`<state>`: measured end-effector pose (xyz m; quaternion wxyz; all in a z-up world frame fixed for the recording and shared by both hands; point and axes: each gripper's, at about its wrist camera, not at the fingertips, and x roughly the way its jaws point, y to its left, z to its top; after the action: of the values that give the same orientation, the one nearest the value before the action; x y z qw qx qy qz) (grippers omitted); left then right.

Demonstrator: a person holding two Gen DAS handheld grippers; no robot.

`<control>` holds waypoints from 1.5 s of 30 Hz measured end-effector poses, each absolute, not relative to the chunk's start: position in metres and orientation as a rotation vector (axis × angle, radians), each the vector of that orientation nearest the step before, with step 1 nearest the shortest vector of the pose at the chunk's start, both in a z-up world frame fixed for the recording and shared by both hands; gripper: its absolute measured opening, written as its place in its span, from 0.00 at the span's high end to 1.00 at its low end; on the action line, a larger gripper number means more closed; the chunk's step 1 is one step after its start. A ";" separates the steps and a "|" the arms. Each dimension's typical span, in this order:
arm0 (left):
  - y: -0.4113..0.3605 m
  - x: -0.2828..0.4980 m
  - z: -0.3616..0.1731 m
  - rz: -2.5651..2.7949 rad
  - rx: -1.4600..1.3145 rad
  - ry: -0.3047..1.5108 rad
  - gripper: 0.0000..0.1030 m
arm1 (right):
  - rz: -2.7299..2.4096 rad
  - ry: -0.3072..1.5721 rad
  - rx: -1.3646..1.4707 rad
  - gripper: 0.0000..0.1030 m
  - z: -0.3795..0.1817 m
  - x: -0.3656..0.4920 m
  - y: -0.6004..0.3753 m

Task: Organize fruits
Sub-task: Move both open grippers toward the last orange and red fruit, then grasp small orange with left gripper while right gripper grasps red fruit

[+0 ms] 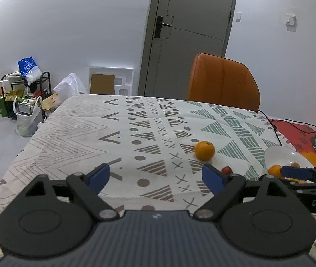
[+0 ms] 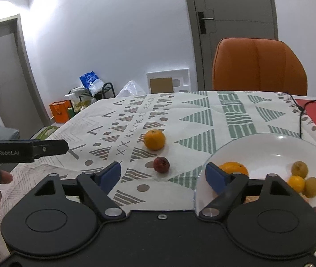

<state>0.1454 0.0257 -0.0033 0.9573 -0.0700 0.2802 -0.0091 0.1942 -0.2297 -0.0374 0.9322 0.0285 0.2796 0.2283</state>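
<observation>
1. The white plate (image 2: pixel 269 142) served as the collecting spot on the worktop (image 2: pixel 202 115). It already held an orange (image 2: pixel 233 168), a smaller orange citrus (image 2: pixel 296 183), two yellow-green fruits (image 2: pixel 299 169) and a reddish one at its near rim, partly hidden by the claw body.
2. Two fruits lay outside the plate, on the patterned tablecloth (image 1: pixel 91 133) to its left: a mandarin (image 2: pixel 154 139) farther off and a small dark red fruit (image 2: pixel 161 164) nearer the plate's rim. Both rested apart from each other and from the plate, so the sorting looked unfinished.
3. The right claw (image 2: pixel 163 175) was spread wide and held nothing. Its right finger hung over the plate's left edge, its left finger over the cloth, and the red fruit sat just ahead between them. That fruit was probably the next pick.
4. The left claw (image 1: pixel 155 175) was also spread wide and empty, hovering left of the plate, beyond both loose fruits, with the mandarin ahead to its right.
5. An orange chair (image 2: pixel 260 66) stood beyond the plate at the worktop's far edge, and a black cable (image 2: pixel 300 115) ran past the plate's far right.
</observation>
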 end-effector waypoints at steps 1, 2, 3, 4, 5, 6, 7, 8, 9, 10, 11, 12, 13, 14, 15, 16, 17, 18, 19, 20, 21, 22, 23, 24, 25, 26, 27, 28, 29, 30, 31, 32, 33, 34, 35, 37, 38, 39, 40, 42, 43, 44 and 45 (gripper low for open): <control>0.027 0.147 -0.003 -0.018 -0.144 0.569 0.14 | 0.469 0.579 0.058 0.24 -0.038 0.196 -0.228; 0.029 0.148 -0.003 -0.017 -0.145 0.570 0.14 | 0.470 0.584 0.056 0.27 -0.039 0.199 -0.226; 0.030 0.150 -0.002 -0.016 -0.146 0.570 0.15 | 0.473 0.589 0.051 0.30 -0.039 0.201 -0.225; 0.032 0.152 -0.002 -0.016 -0.148 0.570 0.15 | 0.476 0.595 0.046 0.32 -0.040 0.204 -0.223; 0.033 0.153 -0.001 -0.017 -0.149 0.571 0.16 | 0.478 0.600 0.042 0.34 -0.040 0.206 -0.220; 0.033 0.155 -0.001 -0.018 -0.151 0.573 0.17 | 0.479 0.605 0.037 0.35 -0.041 0.209 -0.219; 0.034 0.157 -0.001 -0.020 -0.151 0.576 0.18 | 0.480 0.609 0.035 0.37 -0.041 0.211 -0.217; 0.034 0.158 -0.001 -0.022 -0.150 0.579 0.19 | 0.481 0.614 0.034 0.40 -0.042 0.213 -0.216; 0.034 0.160 -0.002 -0.024 -0.149 0.583 0.20 | 0.482 0.621 0.033 0.44 -0.042 0.215 -0.215; 0.035 0.161 -0.002 -0.026 -0.149 0.586 0.20 | 0.483 0.627 0.030 0.45 -0.043 0.217 -0.214; 0.035 0.163 -0.003 -0.027 -0.149 0.589 0.21 | 0.482 0.632 0.028 0.47 -0.044 0.220 -0.213; 0.036 0.164 -0.004 -0.029 -0.150 0.591 0.21 | 0.482 0.637 0.026 0.48 -0.045 0.223 -0.212; 0.036 0.166 -0.004 -0.029 -0.150 0.592 0.21 | 0.483 0.643 0.026 0.48 -0.046 0.226 -0.211; 0.036 0.168 -0.005 -0.030 -0.151 0.595 0.21 | 0.483 0.647 0.024 0.50 -0.047 0.228 -0.210; 0.036 0.170 -0.005 -0.030 -0.153 0.598 0.24 | 0.485 0.653 0.022 0.53 -0.048 0.231 -0.208; 0.037 0.173 -0.006 -0.032 -0.156 0.605 0.26 | 0.488 0.660 0.019 0.53 -0.049 0.234 -0.206; 0.037 0.175 -0.007 -0.033 -0.159 0.612 0.27 | 0.489 0.666 0.017 0.55 -0.050 0.236 -0.205; 0.038 0.177 -0.008 -0.034 -0.162 0.616 0.29 | 0.491 0.673 0.014 0.55 -0.051 0.238 -0.204; 0.039 0.179 -0.009 -0.035 -0.164 0.621 0.30 | 0.492 0.678 0.011 0.55 -0.053 0.240 -0.202; 0.039 0.182 -0.009 -0.036 -0.164 0.625 0.31 | 0.493 0.682 0.009 0.56 -0.054 0.242 -0.201; 0.040 0.183 -0.010 -0.037 -0.165 0.628 0.32 | 0.494 0.687 0.007 0.58 -0.055 0.243 -0.200; 0.040 0.185 -0.011 -0.038 -0.166 0.632 0.33 | 0.495 0.692 0.006 0.59 -0.056 0.245 -0.199; 0.041 0.187 -0.011 -0.038 -0.167 0.636 0.34 | 0.495 0.696 0.005 0.61 -0.057 0.247 -0.198; 0.041 0.189 -0.012 -0.039 -0.168 0.638 0.34 | 0.493 0.700 0.005 0.61 -0.057 0.249 -0.198; 0.041 0.190 -0.012 -0.038 -0.170 0.639 0.34 | 0.492 0.703 0.005 0.62 -0.058 0.251 -0.197; 0.041 0.192 -0.012 -0.037 -0.172 0.640 0.34 | 0.493 0.706 0.004 0.62 -0.058 0.252 -0.197; 0.041 0.193 -0.013 -0.037 -0.174 0.643 0.35 | 0.494 0.708 0.002 0.62 -0.059 0.254 -0.196; 0.042 0.195 -0.013 -0.038 -0.176 0.645 0.35 | 0.495 0.711 -0.002 0.62 -0.059 0.255 -0.196; 0.042 0.196 -0.014 -0.038 -0.176 0.648 0.35 | 0.494 0.714 -0.006 0.63 -0.060 0.256 -0.195; 0.042 0.198 -0.014 -0.039 -0.176 0.650 0.35 | 0.494 0.717 -0.008 0.64 -0.059 0.256 -0.194; 0.041 0.199 -0.014 -0.040 -0.175 0.652 0.35 | 0.493 0.723 -0.010 0.65 -0.060 0.258 -0.193; 0.041 0.201 -0.015 -0.041 -0.175 0.654 0.35 | 0.492 0.729 -0.013 0.67 -0.061 0.259 -0.193; 0.041 0.202 -0.015 -0.042 -0.175 0.656 0.35 | 0.494 0.735 -0.015 0.68 -0.062 0.260 -0.192; 0.040 0.204 -0.015 -0.043 -0.175 0.657 0.35 | 0.490 0.735 -0.025 0.68 -0.062 0.261 -0.191; 0.040 0.205 -0.015 -0.043 -0.173 0.659 0.35 | 0.486 0.733 -0.040 0.68 -0.062 0.261 -0.189; 0.039 0.208 -0.015 -0.046 -0.171 0.661 0.35 | 0.479 0.730 -0.063 0.74 -0.062 0.260 -0.188; 0.038 0.210 -0.015 -0.049 -0.169 0.662 0.35 | 0.483 0.728 -0.064 0.79 -0.062 0.260 -0.188; 0.037 0.211 -0.015 -0.052 -0.167 0.662 0.35 | 0.494 0.733 -0.052 0.79 -0.061 0.261 -0.190; 0.035 0.213 -0.015 -0.055 -0.165 0.663 0.35 | 0.499 0.732 -0.045 0.79 -0.060 0.261 -0.191; 0.031 0.216 -0.016 -0.063 -0.160 0.663 0.35 | 0.495 0.721 -0.055 0.79 -0.058 0.260 -0.192; 0.030 0.217 -0.015 -0.066 -0.158 0.663 0.35 | 0.497 0.718 -0.051 0.79 -0.056 0.260 -0.194; 0.028 0.218 -0.016 -0.069 -0.157 0.665 0.35 | 0.499 0.715 -0.045 0.79 -0.055 0.259 -0.195; 0.027 0.220 -0.016 -0.072 -0.156 0.666 0.35 | 0.500 0.710 -0.042 0.79 -0.053 0.259 -0.196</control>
<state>0.2200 0.0269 -0.0158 0.9414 -0.0763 0.3266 -0.0351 0.2588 -0.1962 -0.0530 0.9070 -0.0204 0.3439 0.2422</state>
